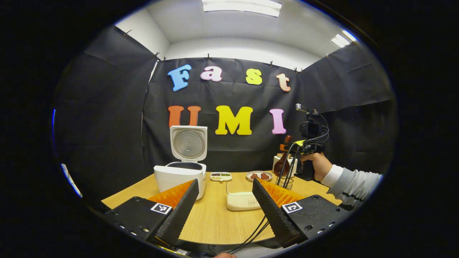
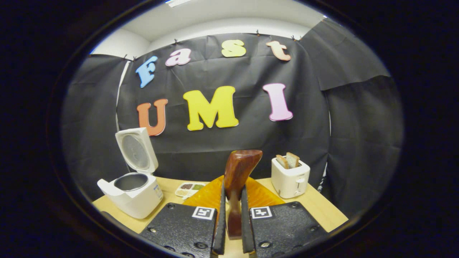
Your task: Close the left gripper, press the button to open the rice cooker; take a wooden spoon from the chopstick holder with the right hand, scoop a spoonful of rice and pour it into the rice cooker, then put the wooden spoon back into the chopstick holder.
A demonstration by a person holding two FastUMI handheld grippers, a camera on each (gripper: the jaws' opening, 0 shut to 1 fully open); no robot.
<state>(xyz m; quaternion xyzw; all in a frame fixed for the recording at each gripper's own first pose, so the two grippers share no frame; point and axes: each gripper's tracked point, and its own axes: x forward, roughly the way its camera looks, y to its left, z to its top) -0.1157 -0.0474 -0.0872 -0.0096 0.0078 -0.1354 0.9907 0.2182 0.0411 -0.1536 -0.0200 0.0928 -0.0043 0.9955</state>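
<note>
Rice cooker (image 1: 181, 172) stands open at the table's (image 1: 215, 215) far left in the left gripper view, lid upright. The left gripper (image 1: 225, 200) hovers low over the near edge, fingers wide apart and holding nothing. Farther right, a hand (image 1: 315, 165) in a striped sleeve holds the right gripper (image 1: 292, 150) raised above the chopstick holder (image 1: 285, 183).

In the right gripper view, the right gripper (image 2: 233, 218) is clamped on the wooden spoon (image 2: 236, 179), bowl pointing up, between the rice cooker (image 2: 132, 193) and a toaster (image 2: 289, 178).
</note>
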